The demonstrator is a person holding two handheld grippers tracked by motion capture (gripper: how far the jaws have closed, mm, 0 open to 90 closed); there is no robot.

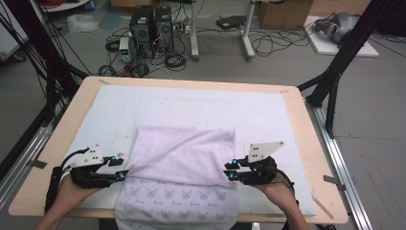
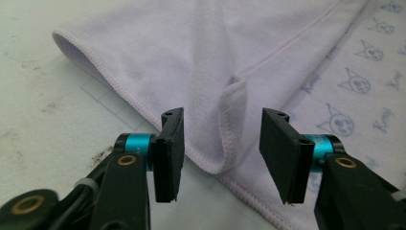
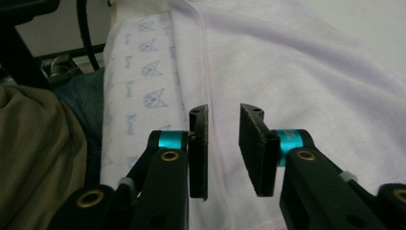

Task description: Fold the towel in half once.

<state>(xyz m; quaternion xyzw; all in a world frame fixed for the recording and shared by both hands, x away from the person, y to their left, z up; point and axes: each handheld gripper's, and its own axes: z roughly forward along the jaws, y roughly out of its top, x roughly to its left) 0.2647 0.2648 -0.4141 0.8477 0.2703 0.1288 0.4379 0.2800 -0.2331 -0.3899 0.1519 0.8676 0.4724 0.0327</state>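
One table [image 1: 306, 139] is covered by a white mat [image 1: 268, 115], and on it one lilac towel [image 1: 191, 153] is spread, folded once so that its printed underside is left showing along the near edge. Two grippers are counted. The left gripper [image 2: 220, 153] is held at the towel's left edge, its jaws apart with a turned-up hem [image 2: 233, 120] loose between them. The right gripper [image 3: 224, 153] is set over the right edge, jaws apart and unclamped, probably because the fold is finished.
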